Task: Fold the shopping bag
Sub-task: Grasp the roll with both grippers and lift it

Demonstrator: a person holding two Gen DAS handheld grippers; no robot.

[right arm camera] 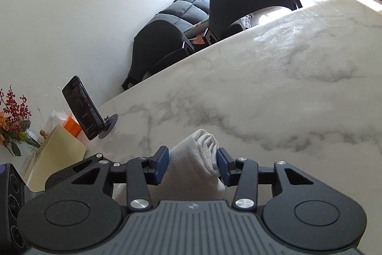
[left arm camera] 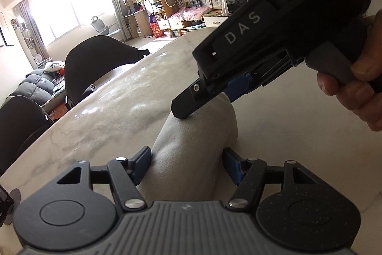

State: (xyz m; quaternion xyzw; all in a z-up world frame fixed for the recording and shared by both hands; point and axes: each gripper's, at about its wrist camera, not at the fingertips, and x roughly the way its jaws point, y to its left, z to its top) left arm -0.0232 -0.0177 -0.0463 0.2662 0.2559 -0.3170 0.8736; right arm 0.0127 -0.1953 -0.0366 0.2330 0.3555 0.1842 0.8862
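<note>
The off-white fabric shopping bag (left arm camera: 191, 154) is bunched into a thick roll just above the marble table (left arm camera: 107, 116). My left gripper (left arm camera: 187, 165) straddles the near end of the roll, and the cloth fills the gap between its blue pads. My right gripper (left arm camera: 205, 102) comes in from the upper right, held by a hand (left arm camera: 353, 92), with its black finger lying on the roll's far end. In the right wrist view the rolled bag (right arm camera: 198, 159) sits squeezed between the blue pads of my right gripper (right arm camera: 193, 165). How the bag lies under the grippers is hidden.
A phone on a stand (right arm camera: 83, 106) is near the table's left end, beside a yellow folder (right arm camera: 57, 157), an orange box and a vase of flowers (right arm camera: 14, 121). Black chairs (right arm camera: 243, 1) line the table's far edge. A grey sofa (right arm camera: 181, 8) stands behind them.
</note>
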